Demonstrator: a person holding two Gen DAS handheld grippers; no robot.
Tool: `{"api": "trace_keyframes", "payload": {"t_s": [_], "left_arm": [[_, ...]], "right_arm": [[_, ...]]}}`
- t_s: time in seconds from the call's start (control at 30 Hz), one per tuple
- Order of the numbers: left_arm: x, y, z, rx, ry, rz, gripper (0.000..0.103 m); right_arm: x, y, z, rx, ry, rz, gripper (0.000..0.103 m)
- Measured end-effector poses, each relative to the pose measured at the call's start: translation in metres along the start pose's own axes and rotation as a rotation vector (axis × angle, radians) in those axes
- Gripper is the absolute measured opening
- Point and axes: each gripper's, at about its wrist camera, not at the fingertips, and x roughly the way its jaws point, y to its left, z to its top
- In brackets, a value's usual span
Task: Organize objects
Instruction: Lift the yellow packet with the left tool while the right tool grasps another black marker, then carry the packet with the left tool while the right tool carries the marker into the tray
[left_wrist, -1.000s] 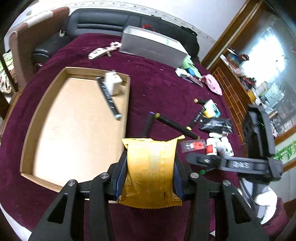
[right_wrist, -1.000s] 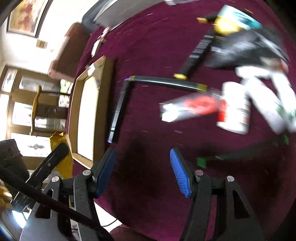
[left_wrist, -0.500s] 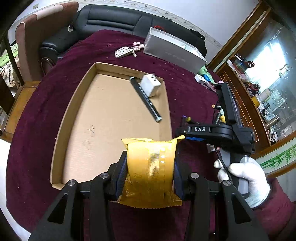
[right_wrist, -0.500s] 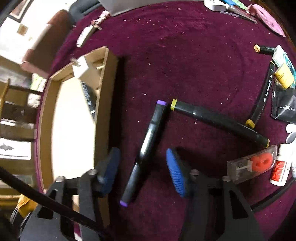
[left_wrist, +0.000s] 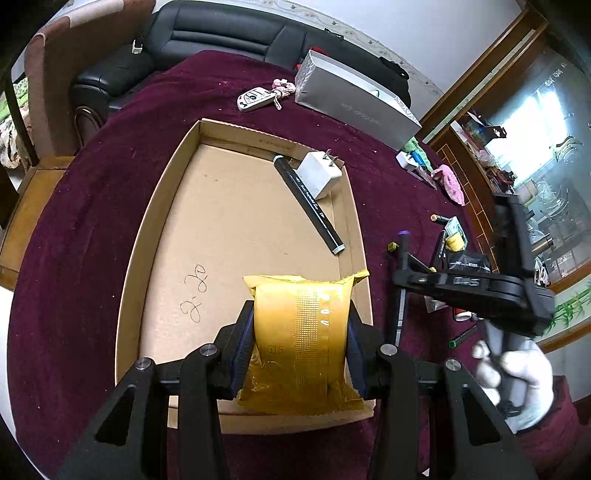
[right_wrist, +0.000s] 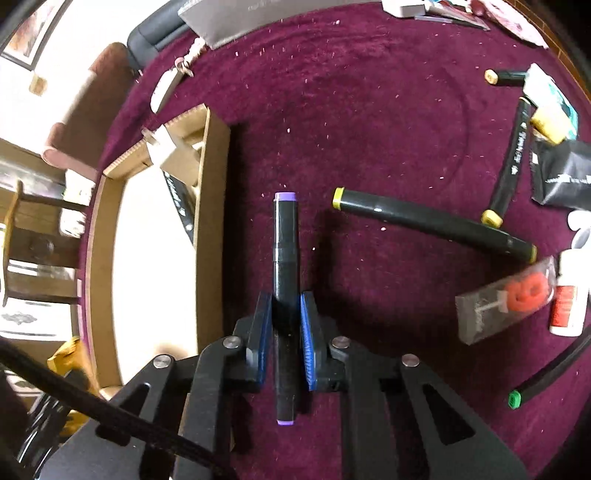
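My right gripper (right_wrist: 284, 332) has just been closing, and its blue pads now clamp the barrel of the purple-capped marker (right_wrist: 284, 254), which lies on the maroon table (right_wrist: 369, 122) pointing away from me, one purple end past the fingertips and the other back under the gripper body. Just to its left runs the near wall of the cardboard tray (right_wrist: 212, 221). To the right lies a yellow-capped marker (right_wrist: 432, 221), apart from mine, and beyond it a second yellow-capped marker (right_wrist: 511, 158), a black pouch (right_wrist: 561, 177), a clear packet with a red part (right_wrist: 506, 299) and a white bottle with a red label (right_wrist: 569, 295). A green-capped marker (right_wrist: 546, 373) sits at the lower right.

My left gripper (left_wrist: 301, 350) is clenched on the yellow packet (left_wrist: 301, 332), squeezed between both pads and held over the near right corner of the tray (left_wrist: 129, 251); I cannot tell whether the packet touches the floor of it. Inside the tray, at the far right, a black marker (left_wrist: 310, 203) lies with a white charger plug (left_wrist: 317, 173) resting against it. Past the tray on the table are a key fob (left_wrist: 255, 99) and a silver box (left_wrist: 354, 107). In this view the right gripper (left_wrist: 400, 275) shows at the right, held by a white-gloved hand (left_wrist: 517, 376).
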Motion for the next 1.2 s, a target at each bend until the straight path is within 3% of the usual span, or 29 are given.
{"api": "trace_keyframes", "payload": {"t_s": [0.2, 0.3, 0.4, 0.5, 0.63, 1.03, 1.2], "left_arm": [[0.001, -0.003, 0.013, 0.032, -0.015, 0.016, 0.039], [0.003, -0.006, 0.026, 0.075, -0.034, 0.047, 0.039], [0.01, -0.001, 0.046, 0.087, -0.049, 0.07, 0.039], [0.025, 0.014, 0.066, 0.037, -0.032, 0.055, 0.039], [0.046, 0.031, 0.089, -0.011, -0.014, 0.052, 0.039], [0.101, 0.064, 0.121, -0.092, 0.01, 0.104, 0.038], [0.105, 0.072, 0.127, -0.11, -0.01, 0.117, 0.038]], "right_arm": [[-0.036, 0.007, -0.001, -0.023, -0.05, 0.061, 0.013], [-0.042, 0.03, 0.005, -0.077, -0.04, 0.107, 0.013], [-0.032, 0.055, 0.013, -0.119, -0.009, 0.143, 0.013], [-0.011, 0.082, 0.02, -0.145, 0.034, 0.167, 0.013], [0.022, 0.111, 0.033, -0.164, 0.082, 0.166, 0.013], [0.072, 0.145, 0.06, -0.259, 0.084, -0.009, 0.013], [0.079, 0.145, 0.068, -0.255, 0.1, 0.011, 0.013]]}}
